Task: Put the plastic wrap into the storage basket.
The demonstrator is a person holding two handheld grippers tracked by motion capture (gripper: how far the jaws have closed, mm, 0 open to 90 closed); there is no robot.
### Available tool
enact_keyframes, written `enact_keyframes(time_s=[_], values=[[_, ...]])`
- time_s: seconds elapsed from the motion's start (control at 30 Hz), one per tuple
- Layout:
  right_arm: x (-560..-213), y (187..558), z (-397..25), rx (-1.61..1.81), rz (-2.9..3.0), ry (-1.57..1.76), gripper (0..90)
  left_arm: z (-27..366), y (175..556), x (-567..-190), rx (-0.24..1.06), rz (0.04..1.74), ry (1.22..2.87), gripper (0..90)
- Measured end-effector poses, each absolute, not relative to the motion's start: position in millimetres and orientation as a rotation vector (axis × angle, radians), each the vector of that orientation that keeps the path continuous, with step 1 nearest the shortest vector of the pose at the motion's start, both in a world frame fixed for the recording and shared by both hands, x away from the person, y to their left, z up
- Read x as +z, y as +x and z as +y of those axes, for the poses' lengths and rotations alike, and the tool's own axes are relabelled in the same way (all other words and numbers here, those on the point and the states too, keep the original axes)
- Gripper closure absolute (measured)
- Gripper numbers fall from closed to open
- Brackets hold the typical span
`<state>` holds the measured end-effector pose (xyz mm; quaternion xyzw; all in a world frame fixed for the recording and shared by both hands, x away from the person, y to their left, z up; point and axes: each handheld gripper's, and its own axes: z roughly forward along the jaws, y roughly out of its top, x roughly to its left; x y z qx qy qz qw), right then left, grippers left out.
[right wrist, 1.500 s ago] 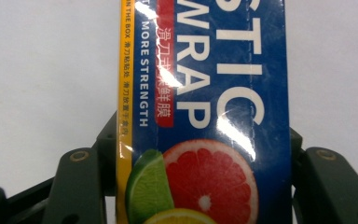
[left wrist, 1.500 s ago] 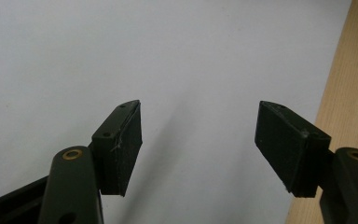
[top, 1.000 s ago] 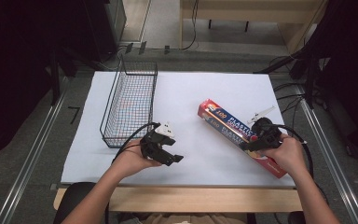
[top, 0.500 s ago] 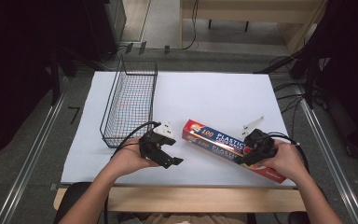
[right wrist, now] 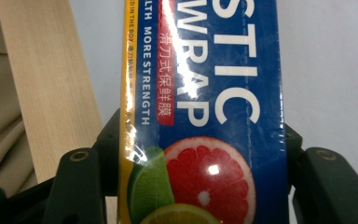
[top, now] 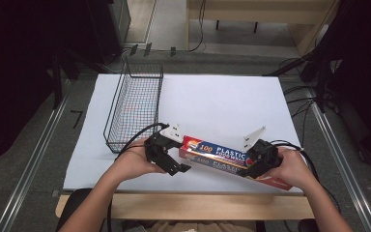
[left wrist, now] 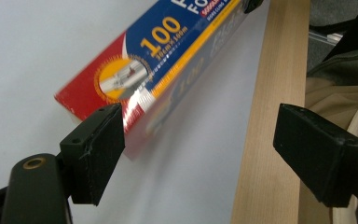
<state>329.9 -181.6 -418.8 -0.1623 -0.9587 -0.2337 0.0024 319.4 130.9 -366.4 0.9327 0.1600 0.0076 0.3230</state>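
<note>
A long plastic wrap box [top: 222, 157], blue, red and yellow, lies near the table's front edge, held just off or on the white sheet. My right gripper [top: 257, 162] is shut on the box [right wrist: 205, 116] near its right end, jaws pressing both long sides. My left gripper [top: 174, 159] stands open at the box's left end; the red end of the box [left wrist: 135, 84] is beside one of its black pads [left wrist: 95, 154], with the other pad wide apart over the wooden edge.
A black wire basket [top: 135, 104] stands at the left on the white sheet [top: 222, 101]. The wooden table edge [top: 174, 205] runs along the front. Cables and dark equipment lie beyond the sheet's right and far sides.
The right gripper has carried the box leftward and toward the front edge, turning it more level, so its red end now reaches the left gripper. The left gripper has stayed put.
</note>
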Motion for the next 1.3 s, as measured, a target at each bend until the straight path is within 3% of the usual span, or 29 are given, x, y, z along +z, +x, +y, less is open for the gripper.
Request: enact_keyframes(time_s=[0.67,0.77,1.3], values=[[-408.0,315.0,-153.8,-0.718,-3.039,-0.287,41.1,87.1,320.3,-368.8,0.045,0.220,2.567,17.4],[-406.3,310.8,-147.9,-0.709,-3.043,-0.255,41.0,80.5,317.4,-374.4,0.045,0.157,2.591,21.1],[-392.5,302.4,-131.7,-0.731,-3.098,-0.191,41.0,69.9,318.0,-394.3,0.049,0.166,2.711,17.7]])
